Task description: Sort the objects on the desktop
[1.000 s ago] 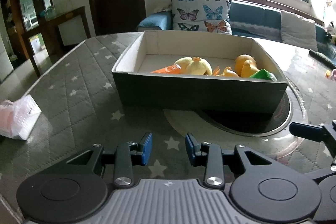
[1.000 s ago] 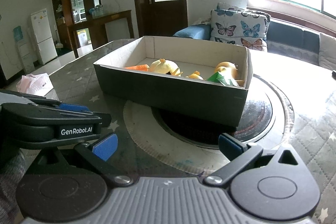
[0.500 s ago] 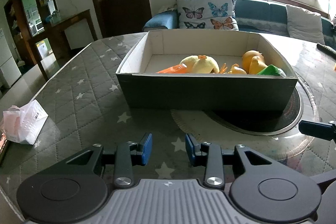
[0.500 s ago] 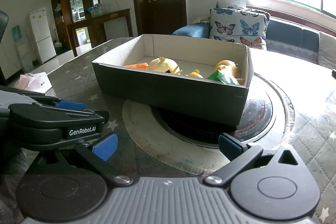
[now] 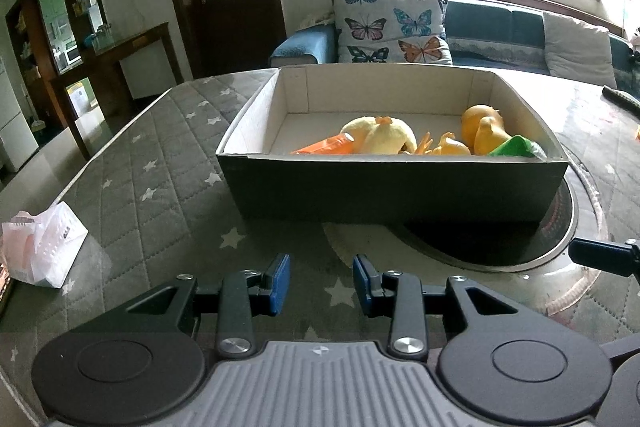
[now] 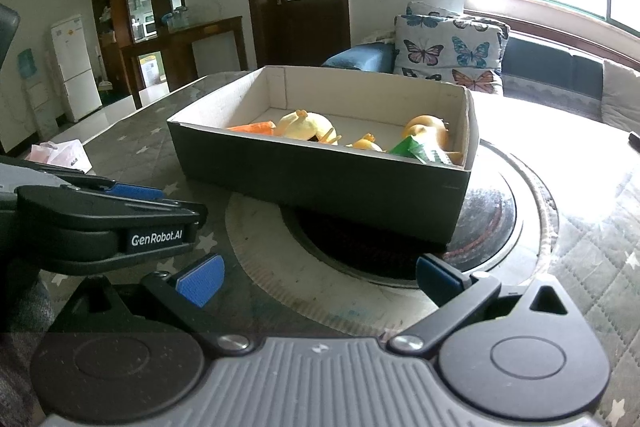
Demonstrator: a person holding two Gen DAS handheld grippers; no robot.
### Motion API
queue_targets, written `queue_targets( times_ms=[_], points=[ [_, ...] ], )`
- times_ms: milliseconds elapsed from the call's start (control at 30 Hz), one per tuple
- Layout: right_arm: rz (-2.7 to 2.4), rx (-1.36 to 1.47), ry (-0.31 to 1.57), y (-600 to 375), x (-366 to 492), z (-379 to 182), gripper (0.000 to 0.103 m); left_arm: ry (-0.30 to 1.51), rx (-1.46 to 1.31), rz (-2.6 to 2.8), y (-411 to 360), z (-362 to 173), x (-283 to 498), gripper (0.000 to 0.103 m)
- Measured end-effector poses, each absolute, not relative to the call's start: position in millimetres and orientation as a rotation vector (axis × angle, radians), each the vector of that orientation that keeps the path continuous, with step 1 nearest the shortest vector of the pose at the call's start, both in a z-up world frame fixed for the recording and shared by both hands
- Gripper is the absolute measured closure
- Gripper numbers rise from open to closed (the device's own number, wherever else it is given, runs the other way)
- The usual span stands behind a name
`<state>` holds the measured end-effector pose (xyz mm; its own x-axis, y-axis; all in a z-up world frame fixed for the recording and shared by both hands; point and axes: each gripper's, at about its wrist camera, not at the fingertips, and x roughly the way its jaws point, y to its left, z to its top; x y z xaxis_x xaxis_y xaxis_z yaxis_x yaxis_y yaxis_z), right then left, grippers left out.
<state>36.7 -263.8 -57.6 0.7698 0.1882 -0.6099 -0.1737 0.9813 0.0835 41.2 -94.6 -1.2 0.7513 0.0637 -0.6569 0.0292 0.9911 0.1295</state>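
My left gripper [image 5: 321, 283] hangs low over the grey star-quilted table [image 5: 160, 163], its blue pads a narrow gap apart with nothing between them. My right gripper [image 6: 316, 281] sits beside it with its jaws spread wide, also holding nothing. Straight ahead of both stands the dark cardboard box [image 5: 394, 187], open at the top, partly resting on the round black hotplate [image 6: 488, 223] set into the table. Inside the box, toward its near wall, lie the sorted things: an orange packet [image 5: 326, 147] at the left, a pale yellow toy [image 5: 380, 137] touching it, a small yellow piece [image 5: 452, 147] whose shape I cannot quite make out, an orange-yellow duck-like toy [image 5: 482, 125] toward the right, and a green packet [image 5: 516, 147] in the near right corner. A white and pink plastic bag [image 5: 40, 247] lies well apart at the table's left edge. A butterfly cushion [image 5: 390, 27] rests on the sofa beyond.
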Motion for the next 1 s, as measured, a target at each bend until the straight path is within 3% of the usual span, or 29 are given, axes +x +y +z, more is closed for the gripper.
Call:
queue_targets(
  times_ms=[1000],
  points=[
    [0.177,0.007,0.657,-264,54,-52,0.0,0.7,0.133,0.011,-94,3,59,0.066]
  ],
)
